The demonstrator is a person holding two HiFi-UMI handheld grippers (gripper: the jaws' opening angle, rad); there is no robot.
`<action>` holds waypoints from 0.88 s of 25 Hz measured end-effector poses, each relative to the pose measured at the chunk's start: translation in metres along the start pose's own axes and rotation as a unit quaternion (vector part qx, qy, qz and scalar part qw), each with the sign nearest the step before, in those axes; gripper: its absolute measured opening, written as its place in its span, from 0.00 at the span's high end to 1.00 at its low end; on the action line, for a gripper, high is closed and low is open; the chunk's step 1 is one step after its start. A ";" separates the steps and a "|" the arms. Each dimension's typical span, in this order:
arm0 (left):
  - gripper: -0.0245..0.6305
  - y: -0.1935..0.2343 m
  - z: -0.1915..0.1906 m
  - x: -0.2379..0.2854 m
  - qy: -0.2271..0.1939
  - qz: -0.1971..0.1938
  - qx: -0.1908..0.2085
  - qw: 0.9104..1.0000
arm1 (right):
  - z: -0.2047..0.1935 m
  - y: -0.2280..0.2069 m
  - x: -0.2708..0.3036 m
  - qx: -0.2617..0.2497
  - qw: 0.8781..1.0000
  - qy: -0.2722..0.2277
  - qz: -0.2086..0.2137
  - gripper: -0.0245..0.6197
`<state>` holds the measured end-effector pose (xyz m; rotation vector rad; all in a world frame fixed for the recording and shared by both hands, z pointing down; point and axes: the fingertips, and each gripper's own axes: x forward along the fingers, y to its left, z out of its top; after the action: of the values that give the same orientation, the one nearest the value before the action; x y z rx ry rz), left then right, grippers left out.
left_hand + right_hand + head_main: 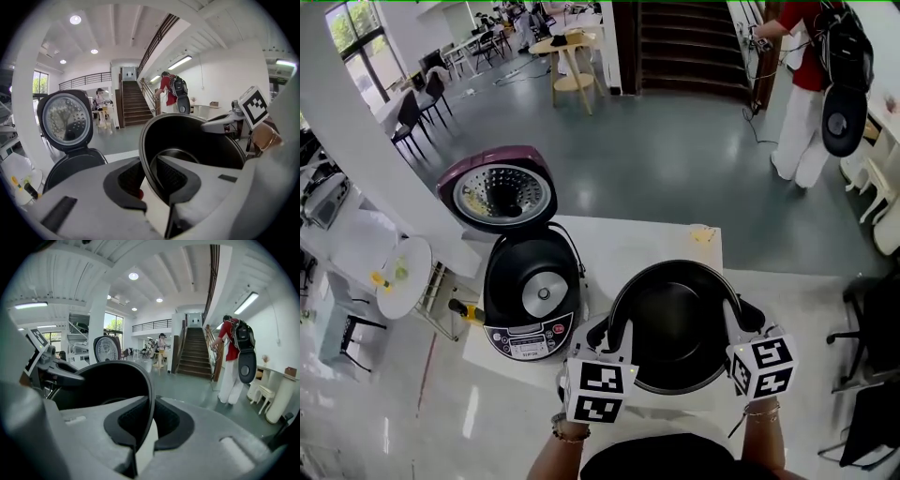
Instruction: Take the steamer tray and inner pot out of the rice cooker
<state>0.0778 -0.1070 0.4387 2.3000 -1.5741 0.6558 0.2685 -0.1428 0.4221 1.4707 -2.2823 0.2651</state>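
Now the inner pot, black, round, deep and glossy inside, hangs between the tongs: left gripper and right gripper each clamp its thin rim.

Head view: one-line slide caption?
Black inner pot clamped at its rim by left gripper and right gripper, beside the open rice cooker.

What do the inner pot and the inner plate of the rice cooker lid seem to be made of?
The inner pot looks like thin metal with a dark non-stick coating: smooth black surface, soft sheen, thin rim. The inner plate of the lid is probably bare metal, aluminium or steel: silvery, bright, dotted with dimples or holes.
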 end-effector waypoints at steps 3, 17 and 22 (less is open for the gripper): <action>0.84 -0.020 -0.026 0.009 0.026 -0.009 -0.006 1.000 | -0.031 -0.008 -0.006 0.004 1.000 0.028 0.000 0.92; 0.84 -0.044 -0.128 0.050 0.122 -0.027 -0.036 0.992 | -0.130 -0.004 0.019 0.019 0.993 0.118 0.023 0.92; 0.84 -0.040 -0.155 0.058 0.140 -0.021 -0.052 0.989 | -0.153 0.006 0.035 0.016 0.989 0.143 0.041 0.92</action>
<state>0.1003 -0.0669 0.6023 2.0572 -1.3916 0.8247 0.2870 -0.1125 0.5755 1.2636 -2.1175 0.5053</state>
